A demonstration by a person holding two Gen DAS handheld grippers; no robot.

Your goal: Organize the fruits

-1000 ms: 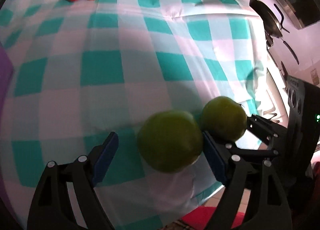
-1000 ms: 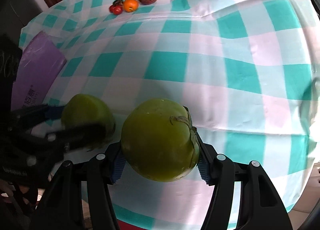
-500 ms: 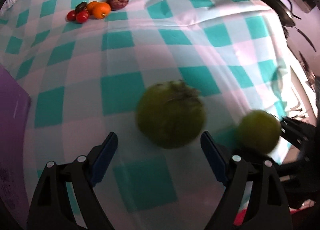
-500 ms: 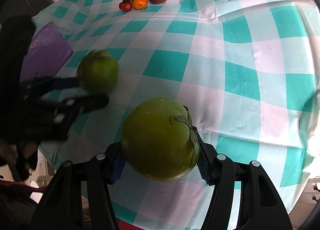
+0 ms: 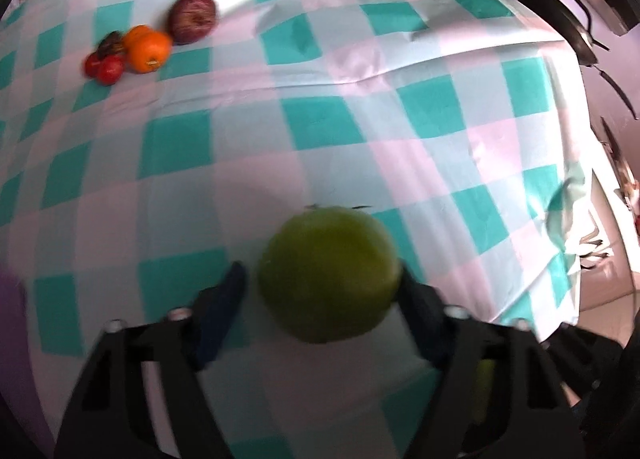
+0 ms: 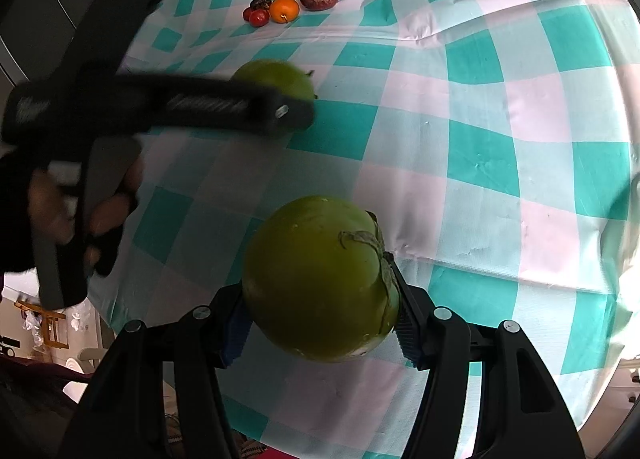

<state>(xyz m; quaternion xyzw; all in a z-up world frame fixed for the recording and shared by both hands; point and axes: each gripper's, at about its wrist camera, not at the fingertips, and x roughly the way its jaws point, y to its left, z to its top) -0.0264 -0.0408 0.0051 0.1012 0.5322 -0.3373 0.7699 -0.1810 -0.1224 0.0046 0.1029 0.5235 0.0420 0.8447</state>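
My left gripper (image 5: 320, 295) has a large green fruit (image 5: 328, 273) between its fingers, touching the right pad with a small gap at the left; the view is blurred. It also shows in the right wrist view (image 6: 276, 77) behind the left gripper's finger (image 6: 224, 107). My right gripper (image 6: 320, 319) is shut on a second green fruit (image 6: 320, 279) held above the checked tablecloth (image 6: 500, 139). At the far side lies a cluster: a dark red apple (image 5: 192, 17), an orange (image 5: 148, 51) and small red tomatoes (image 5: 106, 67).
A purple mat (image 5: 12, 323) lies at the table's left edge. Dark pans (image 5: 568, 27) hang on the wall at the right. The table's right edge drops off near a counter (image 5: 608, 219).
My left gripper has moved forward over the table and narrowed around its green fruit, which now sits between the fingers. The right gripper keeps holding its fruit and has moved slightly forward.
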